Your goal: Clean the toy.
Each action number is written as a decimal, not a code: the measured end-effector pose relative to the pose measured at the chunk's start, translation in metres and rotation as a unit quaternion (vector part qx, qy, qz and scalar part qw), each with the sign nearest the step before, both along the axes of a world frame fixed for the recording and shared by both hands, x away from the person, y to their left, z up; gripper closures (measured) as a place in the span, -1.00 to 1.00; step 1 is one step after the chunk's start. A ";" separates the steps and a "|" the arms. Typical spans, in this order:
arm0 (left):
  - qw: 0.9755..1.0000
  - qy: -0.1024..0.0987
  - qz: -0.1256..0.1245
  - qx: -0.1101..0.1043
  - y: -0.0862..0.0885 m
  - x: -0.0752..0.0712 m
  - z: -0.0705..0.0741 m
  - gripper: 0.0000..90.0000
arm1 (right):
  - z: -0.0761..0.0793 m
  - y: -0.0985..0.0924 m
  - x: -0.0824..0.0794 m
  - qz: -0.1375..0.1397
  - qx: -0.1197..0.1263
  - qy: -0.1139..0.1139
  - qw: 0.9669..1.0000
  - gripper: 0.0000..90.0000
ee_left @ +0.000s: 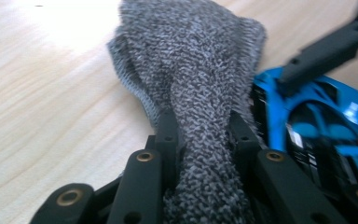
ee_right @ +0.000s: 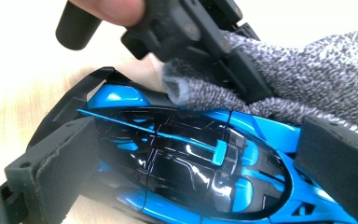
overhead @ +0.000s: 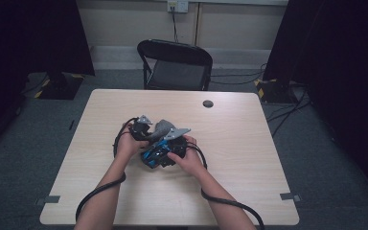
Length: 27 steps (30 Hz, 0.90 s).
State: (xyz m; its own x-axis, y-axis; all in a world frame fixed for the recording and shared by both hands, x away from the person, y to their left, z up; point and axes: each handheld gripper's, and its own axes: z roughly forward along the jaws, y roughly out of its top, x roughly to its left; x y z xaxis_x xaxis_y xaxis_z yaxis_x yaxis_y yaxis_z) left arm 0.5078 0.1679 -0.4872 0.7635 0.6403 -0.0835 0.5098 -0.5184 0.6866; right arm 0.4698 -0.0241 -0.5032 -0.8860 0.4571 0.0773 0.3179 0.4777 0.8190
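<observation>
Mid-table [overhead: 249, 120], both claws nose to nose. Left claw [ee_left: 204, 126] pinched tight on the grey cloth [ee_left: 191, 56], fabric bunched between the pads. Right claw [ee_right: 186, 154] clamped across the blue toy car [ee_right: 177, 163], pads on both flanks. Cloth at the car's 12 o'clock, draped onto its bodywork. Risk from here: glossy shell squirting out under a hard wipe, or cloth snagging on a fin.

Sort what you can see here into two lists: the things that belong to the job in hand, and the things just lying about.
In the job: grey cloth, pinched in the left claw; blue and black toy car, clamped in the right claw.

Just about: black folding chair; dark round cap on the table; wall socket.
</observation>
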 end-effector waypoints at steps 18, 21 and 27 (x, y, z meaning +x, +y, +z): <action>1.000 0.018 -0.006 -0.013 0.024 -0.017 0.003 0.60 | 0.000 0.000 0.001 -0.001 0.001 0.003 1.000 -1.00; 1.000 0.020 -0.006 -0.014 0.028 -0.019 0.003 0.60 | 0.000 0.000 0.001 -0.001 0.000 0.003 1.000 -1.00; 1.000 0.029 -0.007 -0.004 0.037 -0.025 0.006 0.60 | 0.000 0.000 0.001 -0.001 0.001 0.003 1.000 -1.00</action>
